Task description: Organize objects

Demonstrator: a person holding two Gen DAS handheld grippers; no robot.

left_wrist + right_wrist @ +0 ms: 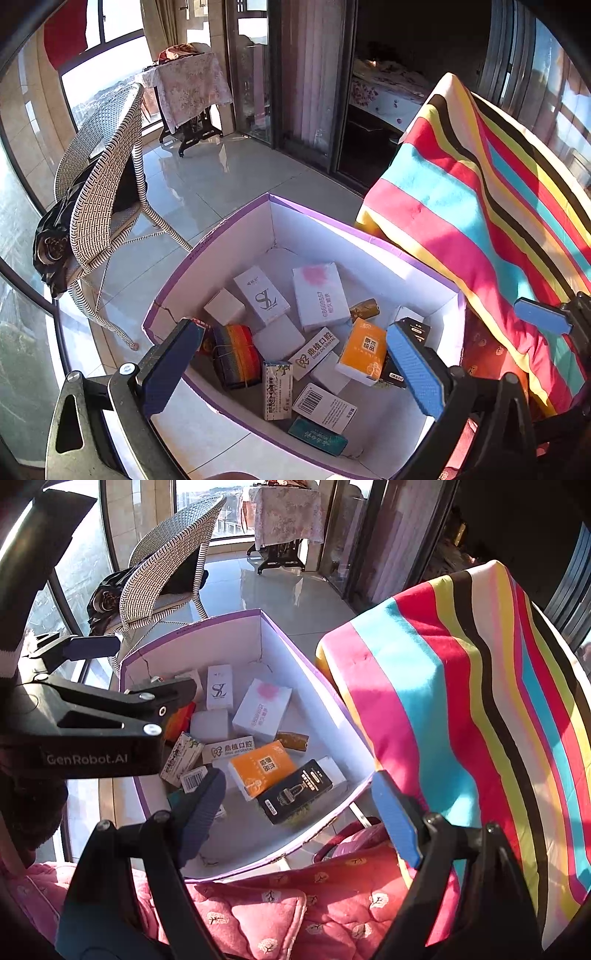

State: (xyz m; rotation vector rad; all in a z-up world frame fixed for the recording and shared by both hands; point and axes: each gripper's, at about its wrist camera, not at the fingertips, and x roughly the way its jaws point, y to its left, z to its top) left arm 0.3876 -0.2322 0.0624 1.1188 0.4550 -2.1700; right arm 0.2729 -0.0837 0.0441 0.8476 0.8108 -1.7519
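Contents at hand, listed left to right.

- Wicker chair (103,206): stands on the tiled floor well left of the box; dark cloth is draped over its seat. Not part of the sorting.
- Left gripper (291,362): jaws stand wide apart and hold nothing. It hangs over the near-left part of the box, angled down at the contents.
- Purple-edged box (207,240): open-topped with white inner walls, beside a pink quilted cover (280,897). It holds the task's things, a loose jumble of small cartons lying flat or tilted against one another.
- Rainbow-striped bundle (236,354): near the left wall, bound with a band.
- White SL carton (260,295): toward the back, flat.
- Orange pack (362,350): right of centre, leaning on its neighbours.
- Black carton (295,792): near the right wall, just beside the orange pack.
- Right gripper (295,812): jaws parted and empty, poised above the near-right rim.
- Striped cloth (480,206): draped high at the far right, clear of the box.

Step in hand, as judged: survey and approach, with nothing picked so far. The next move likely calls for choosing one top-lying carton, such as the orange pack, and lowering open jaws across its narrow sides without nudging its neighbours.
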